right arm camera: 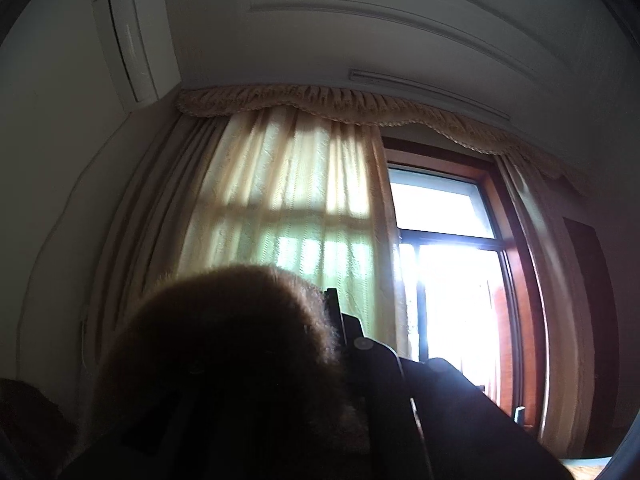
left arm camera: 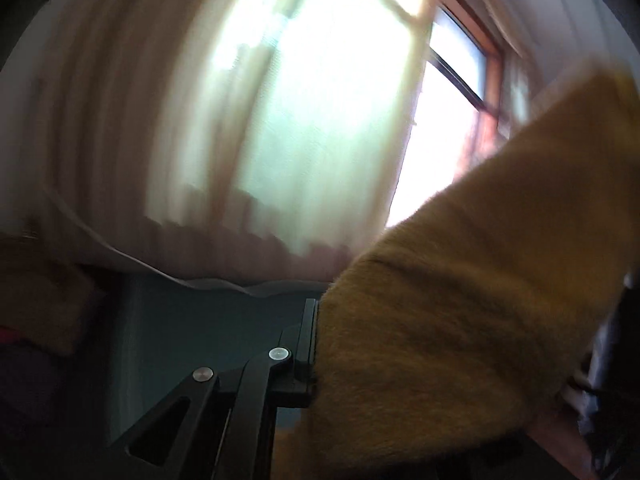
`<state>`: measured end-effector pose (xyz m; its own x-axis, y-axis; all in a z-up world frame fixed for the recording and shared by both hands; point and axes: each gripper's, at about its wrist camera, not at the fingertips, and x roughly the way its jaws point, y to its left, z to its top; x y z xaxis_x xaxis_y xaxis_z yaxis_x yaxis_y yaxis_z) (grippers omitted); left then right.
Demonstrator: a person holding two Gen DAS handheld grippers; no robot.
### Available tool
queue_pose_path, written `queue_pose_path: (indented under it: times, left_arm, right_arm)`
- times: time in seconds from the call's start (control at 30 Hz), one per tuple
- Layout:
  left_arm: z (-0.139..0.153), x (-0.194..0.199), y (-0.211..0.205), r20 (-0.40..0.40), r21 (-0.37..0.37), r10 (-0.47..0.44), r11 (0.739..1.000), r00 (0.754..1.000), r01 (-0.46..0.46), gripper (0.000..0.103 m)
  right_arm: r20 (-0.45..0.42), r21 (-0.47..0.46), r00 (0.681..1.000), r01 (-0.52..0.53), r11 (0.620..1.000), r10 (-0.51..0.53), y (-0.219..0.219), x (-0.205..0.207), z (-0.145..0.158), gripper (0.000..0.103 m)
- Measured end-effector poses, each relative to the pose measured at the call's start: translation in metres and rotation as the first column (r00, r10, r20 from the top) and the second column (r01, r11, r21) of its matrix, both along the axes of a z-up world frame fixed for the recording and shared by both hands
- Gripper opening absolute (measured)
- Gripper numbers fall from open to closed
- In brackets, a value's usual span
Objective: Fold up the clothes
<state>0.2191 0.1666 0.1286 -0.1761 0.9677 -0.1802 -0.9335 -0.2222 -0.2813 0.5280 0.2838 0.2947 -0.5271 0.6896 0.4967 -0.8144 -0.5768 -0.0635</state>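
Observation:
A fuzzy mustard-yellow garment (left arm camera: pixel 480 300) fills the lower right of the left wrist view. My left gripper (left arm camera: pixel 316 344) is shut on its edge; only the left finger (left arm camera: pixel 306 344) shows, the other is hidden by the cloth. In the right wrist view the same garment (right arm camera: pixel 232 352) looks dark against the window light and bulges over the fingers. My right gripper (right arm camera: pixel 320 328) is shut on it, with one black finger (right arm camera: pixel 334 312) showing beside the cloth. Both grippers are raised and point up toward the window.
A cream curtain (right arm camera: pixel 288 200) hangs over a bright window with a reddish wooden frame (right arm camera: pixel 516 272). An air conditioner (right arm camera: pixel 124 32) is on the wall at upper left. A teal surface (left arm camera: pixel 200 332) lies below the left gripper. The left view is motion-blurred.

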Motion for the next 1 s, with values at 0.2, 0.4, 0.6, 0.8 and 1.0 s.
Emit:
queue_pose_path:
  times: [0.2, 0.4, 0.6, 0.8, 1.0]
  left_arm:
    - [0.082, -0.002, -0.062, -0.110, 0.184, 0.190, 0.969, 0.976, -0.168, 0.006]
    - [0.129, 0.055, -0.109, -0.259, 0.324, 0.314, 0.919, 0.913, -0.225, 0.006]
    - [0.151, 0.085, -0.155, -0.313, 0.456, 0.440, 0.847, 0.841, -0.273, 0.006]
    - [0.143, 0.099, -0.189, -0.321, 0.510, 0.489, 0.811, 0.811, -0.287, 0.006]
    - [0.111, 0.090, -0.193, -0.328, 0.472, 0.489, 0.826, 0.808, -0.308, 0.008]
  right_arm:
    - [0.044, -0.162, 0.998, 0.056, 0.985, -0.049, 0.051, 0.039, -0.055, 0.007]
    - [-0.019, -0.187, 0.999, 0.032, 0.982, -0.036, 0.053, 0.079, -0.082, 0.007]
    - [-0.055, -0.040, 0.995, 0.083, 0.996, -0.086, 0.017, 0.098, -0.085, 0.008]
    - [-0.058, 0.015, 0.997, 0.043, 0.999, -0.042, -0.011, 0.109, -0.078, 0.008]
    - [-0.040, 0.005, 0.999, -0.023, 1.000, 0.023, -0.031, 0.115, -0.070, 0.012]
